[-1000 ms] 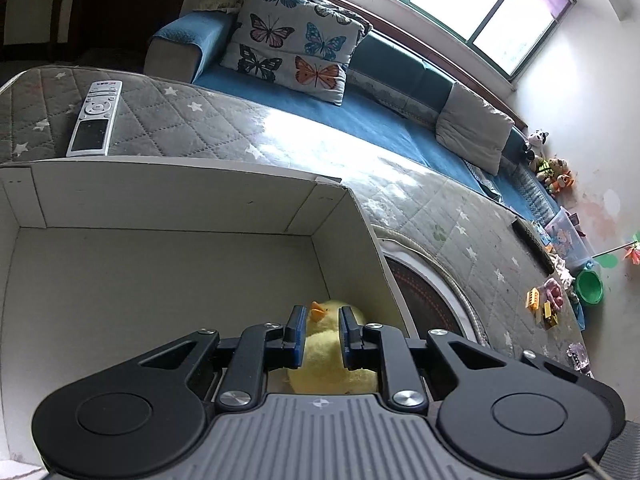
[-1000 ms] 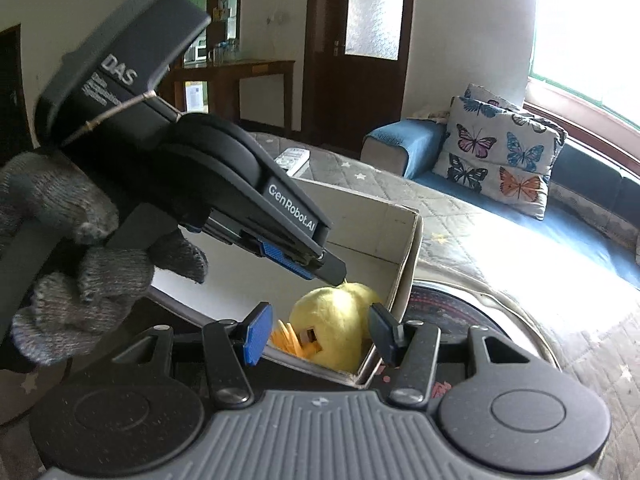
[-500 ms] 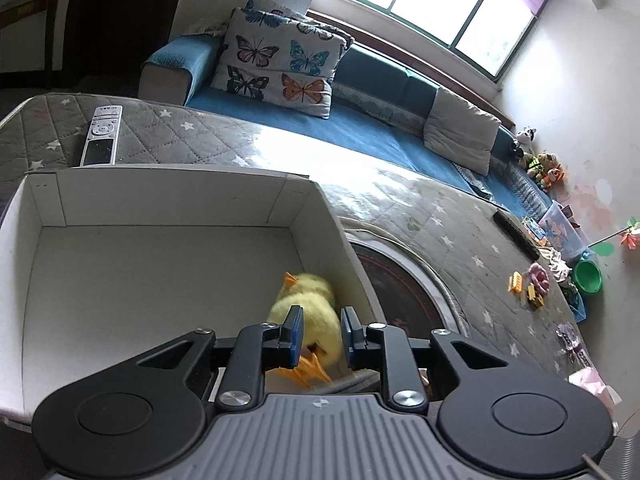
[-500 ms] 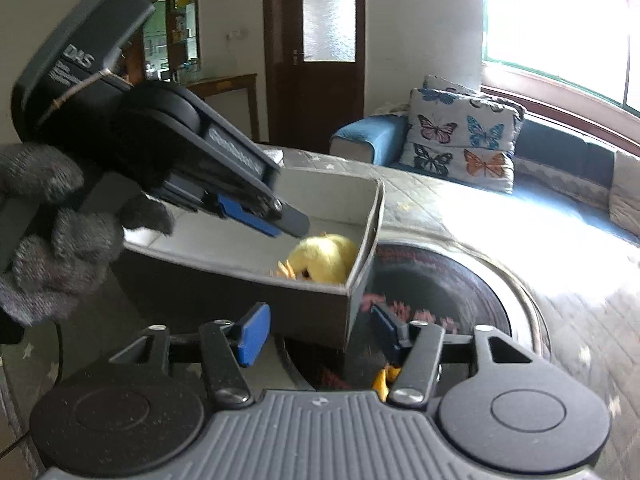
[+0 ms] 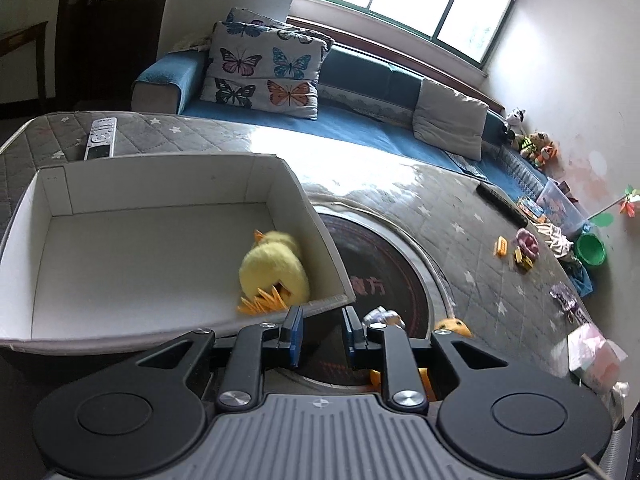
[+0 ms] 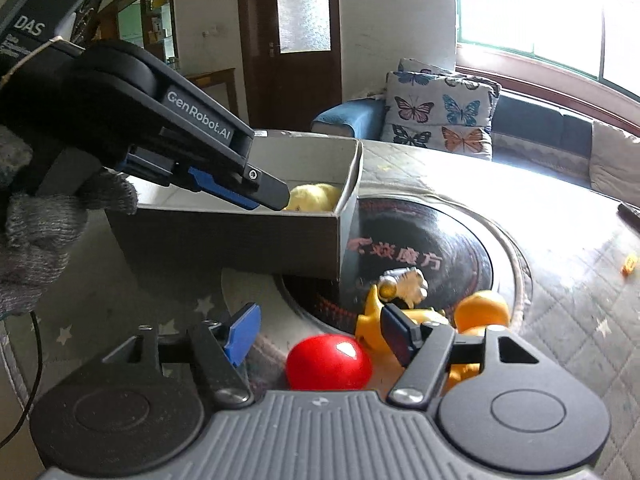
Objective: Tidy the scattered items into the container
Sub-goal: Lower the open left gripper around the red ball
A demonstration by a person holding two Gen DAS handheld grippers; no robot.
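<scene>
- Yellow plush duck [image 5: 274, 268] lies in the near right corner of the white box [image 5: 160, 184], against its right wall.
- Left tongs [image 5: 320, 334] hang slightly spread and empty, just outside the box's near edge.
- Only the right wrist view shows the red ball [image 6: 328, 362] between the wide-spread right tongs [image 6: 320, 334], beside yellow toys [image 6: 482, 312] on the worktop [image 6: 560, 248].
- Bare quilted worktop lies open to the right.

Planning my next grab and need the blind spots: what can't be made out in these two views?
- Yellow toy, right wrist view: mostly hidden behind the right gripper.
- Orange ball, right view: base cut off by the gripper body.
- Plush duck, right view: mostly hidden by the box wall.
- Small toys, left view: too small to identify.
</scene>
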